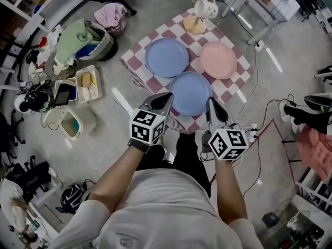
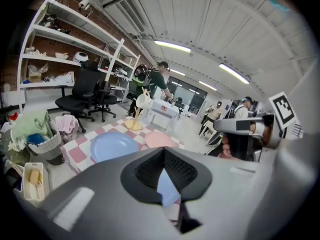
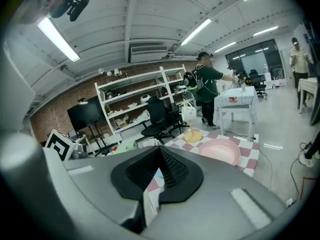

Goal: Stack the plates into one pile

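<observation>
Three plates lie apart on the red-and-white checked table (image 1: 136,61). A blue plate (image 1: 166,57) is at the far left and a pink plate (image 1: 218,59) at the far right. A second blue plate (image 1: 190,93) lies nearest me. My left gripper (image 1: 167,97) hangs at that near plate's left edge, and my right gripper (image 1: 211,105) at its right edge. Both are shut with nothing in them. The left gripper view looks over the far blue plate (image 2: 112,146) and the pink plate (image 2: 159,139). The right gripper view shows the pink plate (image 3: 220,150).
A white jug on a yellow stand (image 1: 201,14) stands at the table's far edge. On the floor to the left are a laundry basket (image 1: 85,44) and small bins (image 1: 78,122). A white table (image 1: 264,4) is far right, and cables (image 1: 270,123) trail by my right foot.
</observation>
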### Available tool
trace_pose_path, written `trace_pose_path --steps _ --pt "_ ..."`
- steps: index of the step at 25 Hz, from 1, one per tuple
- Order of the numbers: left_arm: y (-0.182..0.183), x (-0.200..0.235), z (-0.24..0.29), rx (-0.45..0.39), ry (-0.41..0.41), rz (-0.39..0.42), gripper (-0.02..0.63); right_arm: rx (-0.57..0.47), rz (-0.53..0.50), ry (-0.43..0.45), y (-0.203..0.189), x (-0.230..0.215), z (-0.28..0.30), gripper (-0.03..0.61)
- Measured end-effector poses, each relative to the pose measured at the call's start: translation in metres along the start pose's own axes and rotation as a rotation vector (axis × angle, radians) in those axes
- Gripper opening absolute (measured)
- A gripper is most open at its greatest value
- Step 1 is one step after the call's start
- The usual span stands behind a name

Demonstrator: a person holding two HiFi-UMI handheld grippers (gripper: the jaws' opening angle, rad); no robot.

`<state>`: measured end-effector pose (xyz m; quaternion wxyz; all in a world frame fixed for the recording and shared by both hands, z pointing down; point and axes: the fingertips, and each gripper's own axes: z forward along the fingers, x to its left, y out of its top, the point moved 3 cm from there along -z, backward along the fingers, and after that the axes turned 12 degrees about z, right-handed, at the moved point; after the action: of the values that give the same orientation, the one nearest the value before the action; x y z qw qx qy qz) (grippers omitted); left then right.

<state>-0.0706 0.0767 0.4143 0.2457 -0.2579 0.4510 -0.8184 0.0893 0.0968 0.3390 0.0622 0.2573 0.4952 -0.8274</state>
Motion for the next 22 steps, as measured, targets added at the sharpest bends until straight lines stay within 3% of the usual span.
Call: trace_pose_path --steps 5,11,22 --pt "-0.018 0.013 0.043 0.062 0.047 -0.044 0.006 0.095 -0.022 0.007 -0.004 -0.043 0.041 0.006" --pt "-0.061 0.032 0.081 0.153 0.13 -0.141 0.006 0.248 -0.044 0.005 -0.036 -0.092 0.086 0.006" --pt "-0.131 0.06 0.113 0.282 0.273 -0.278 0.008 0.455 -0.079 0.001 -0.09 -0.154 0.138 0.006"
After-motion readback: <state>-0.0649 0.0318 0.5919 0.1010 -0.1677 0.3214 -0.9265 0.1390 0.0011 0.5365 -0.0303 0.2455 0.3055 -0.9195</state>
